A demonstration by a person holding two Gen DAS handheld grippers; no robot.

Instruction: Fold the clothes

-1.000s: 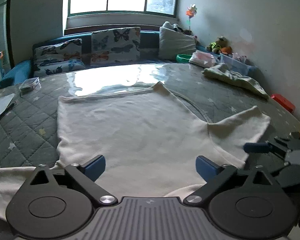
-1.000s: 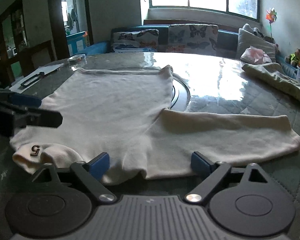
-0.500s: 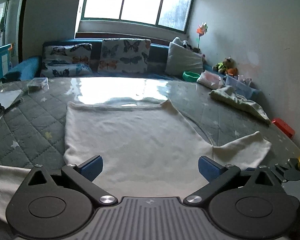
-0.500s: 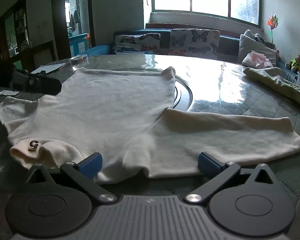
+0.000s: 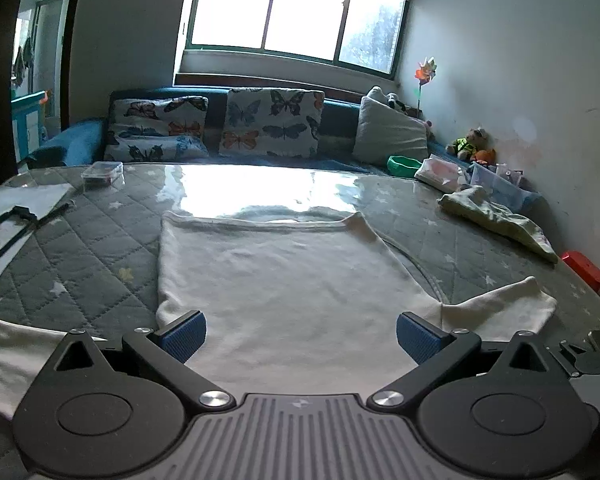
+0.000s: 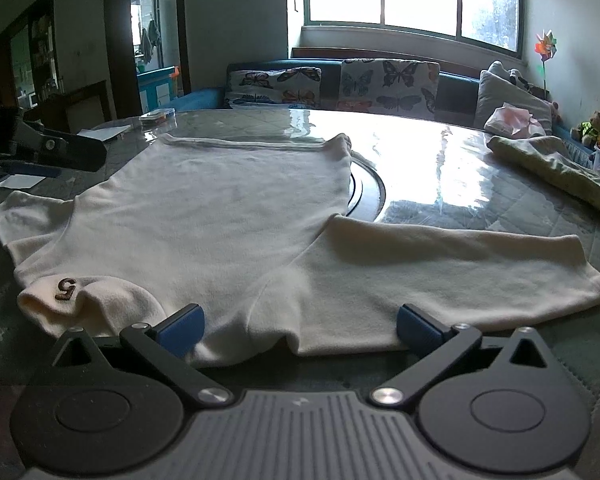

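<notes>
Lying flat across the middle of the tabletop (image 5: pixel 100 248), a cream sweater (image 5: pixel 292 280) is spread with its hem toward the far edge and its collar toward the near edge. One sleeve reaches out toward the right edge of the tabletop, and the other runs off toward the near left corner. In the right wrist view the collar is turned over at the near edge and shows a small brown "5" label (image 6: pixel 66 289).

The left gripper (image 5: pixel 300 336) hangs over the near part of the sweater with its blue pads (image 5: pixel 182 334) spread wide and nothing between them. The right gripper (image 6: pixel 300 326) sits at the near edge by the shoulder, likewise spread wide and gripping nothing; the cloth lies under the gap, but whether the pads touch it cannot be told.

Elsewhere on the tabletop, a crumpled greenish cloth (image 5: pixel 496 220) lies along the far right edge, a clear plastic box (image 5: pixel 102 174) sits near the far left corner, and a sheet of paper (image 5: pixel 16 204) rests at the left edge with a black frame (image 5: pixel 4 234) on it. Behind the far edge stands a blue sofa (image 5: pixel 340 120) with butterfly cushions (image 5: pixel 272 122) under a window (image 5: pixel 296 12).
</notes>
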